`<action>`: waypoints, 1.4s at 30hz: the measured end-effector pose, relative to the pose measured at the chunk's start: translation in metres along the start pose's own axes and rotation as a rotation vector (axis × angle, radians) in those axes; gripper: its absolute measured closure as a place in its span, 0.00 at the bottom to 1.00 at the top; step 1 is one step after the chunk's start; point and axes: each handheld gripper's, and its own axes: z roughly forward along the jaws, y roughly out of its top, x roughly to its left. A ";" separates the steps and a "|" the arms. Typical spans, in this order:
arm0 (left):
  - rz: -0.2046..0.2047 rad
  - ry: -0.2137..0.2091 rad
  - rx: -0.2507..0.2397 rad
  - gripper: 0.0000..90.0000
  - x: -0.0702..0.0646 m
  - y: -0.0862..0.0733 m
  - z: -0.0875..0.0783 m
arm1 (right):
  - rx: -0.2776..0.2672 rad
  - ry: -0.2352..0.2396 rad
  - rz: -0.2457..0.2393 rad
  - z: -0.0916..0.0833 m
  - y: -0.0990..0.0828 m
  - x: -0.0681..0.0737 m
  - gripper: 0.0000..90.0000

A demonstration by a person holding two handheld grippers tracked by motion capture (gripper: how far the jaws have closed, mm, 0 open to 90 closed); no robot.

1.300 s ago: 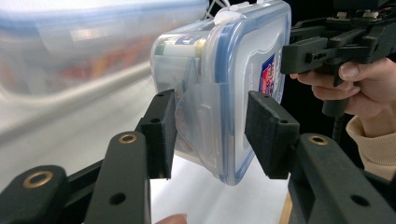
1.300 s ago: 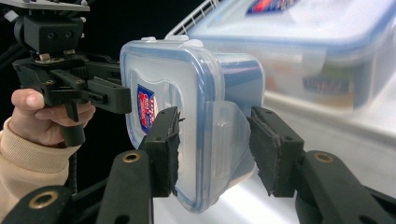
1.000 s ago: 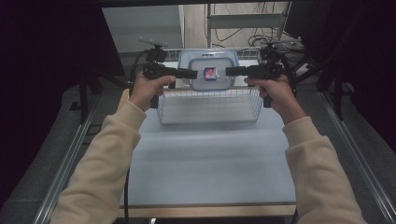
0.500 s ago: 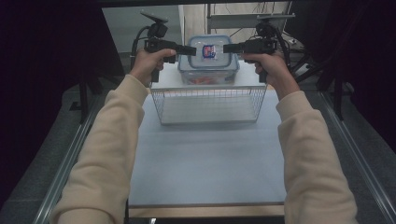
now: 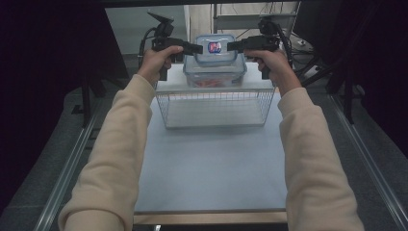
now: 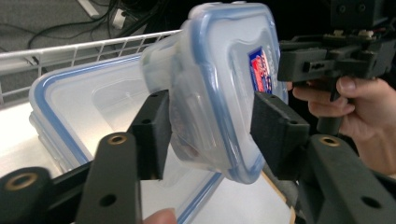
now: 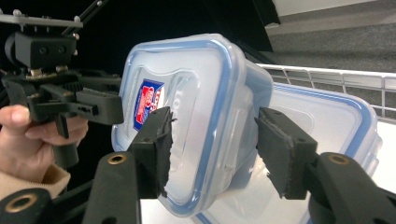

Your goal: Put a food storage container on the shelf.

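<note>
Left hand-held gripper (image 5: 197, 48) and right hand-held gripper (image 5: 231, 46): jaws just been opening, now spread around small box (image 5: 215, 48) atop big box (image 5: 214, 73). Pull out sideways, level, no nudging.

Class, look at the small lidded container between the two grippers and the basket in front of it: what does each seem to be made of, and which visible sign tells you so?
Small container: apparently clear, glossy plastic; you see through its walls, and its lid has a blue rim. Basket: seemingly thin metal wire with a pale, perhaps coated finish; it is an open grid with the table visible through it.
</note>
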 end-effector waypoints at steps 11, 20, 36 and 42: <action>-0.071 -0.020 -0.036 0.40 0.016 -0.001 0.009 | -0.023 -0.003 0.050 0.004 -0.003 -0.008 0.49; -0.034 0.001 -0.040 0.31 0.012 -0.002 0.011 | -0.022 -0.001 0.044 0.002 -0.005 -0.004 0.49; 0.057 0.076 -0.093 0.43 -0.009 -0.031 -0.018 | -0.055 -0.045 -0.012 -0.026 -0.025 -0.002 0.53; 0.129 0.093 -0.051 0.84 -0.019 -0.049 -0.019 | -0.052 -0.062 -0.020 -0.035 -0.038 -0.004 0.55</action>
